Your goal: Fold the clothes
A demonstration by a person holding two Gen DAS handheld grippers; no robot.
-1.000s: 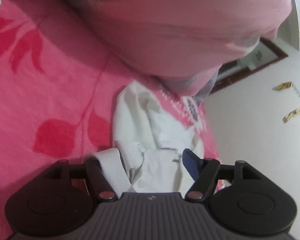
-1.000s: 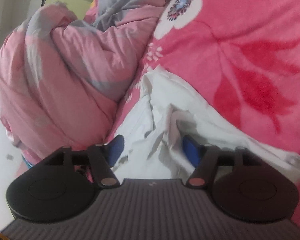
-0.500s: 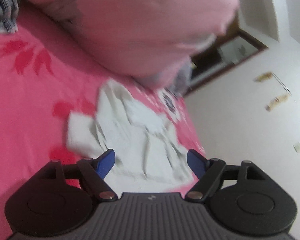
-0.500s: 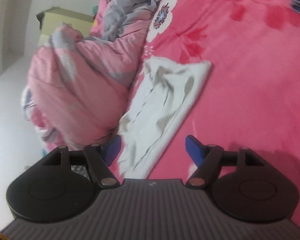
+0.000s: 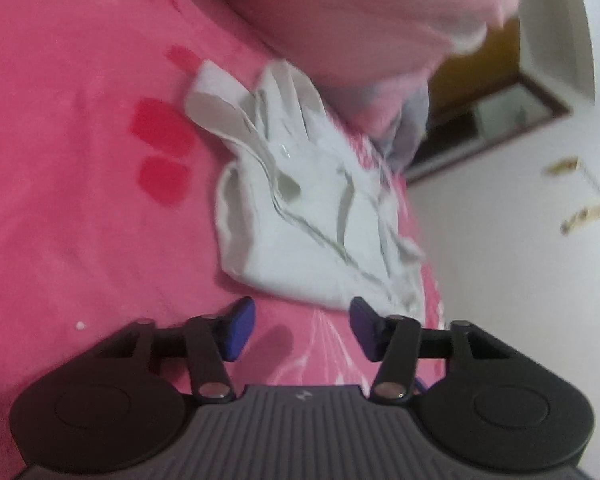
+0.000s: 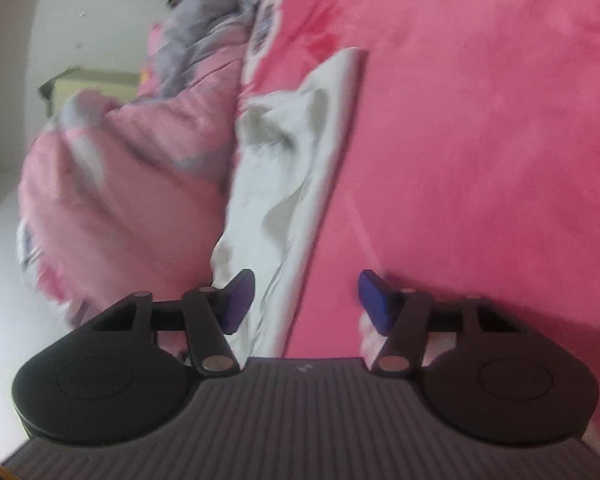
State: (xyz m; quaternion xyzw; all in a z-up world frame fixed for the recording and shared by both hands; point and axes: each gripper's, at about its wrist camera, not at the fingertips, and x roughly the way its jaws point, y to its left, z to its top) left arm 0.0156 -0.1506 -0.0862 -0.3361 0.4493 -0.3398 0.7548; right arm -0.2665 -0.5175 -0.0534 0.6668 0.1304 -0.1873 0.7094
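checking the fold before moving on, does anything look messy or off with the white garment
The white cloth garment on the pink floral bedsheet lies rumpled: creased layers, one loose flap sticking out at the far end, uneven edges. It lies against the pink quilt.

Each hand-held gripper [image 5: 302,330] [image 6: 306,300] has black linkages, blue finger pads, silver pivots, ribbed grey body.

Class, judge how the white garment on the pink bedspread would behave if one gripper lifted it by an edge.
The white garment looks thin and creased, so it would probably droop limply. Its loose layered folds would likely fall open. On the plush bedspread it would probably bunch when pushed.
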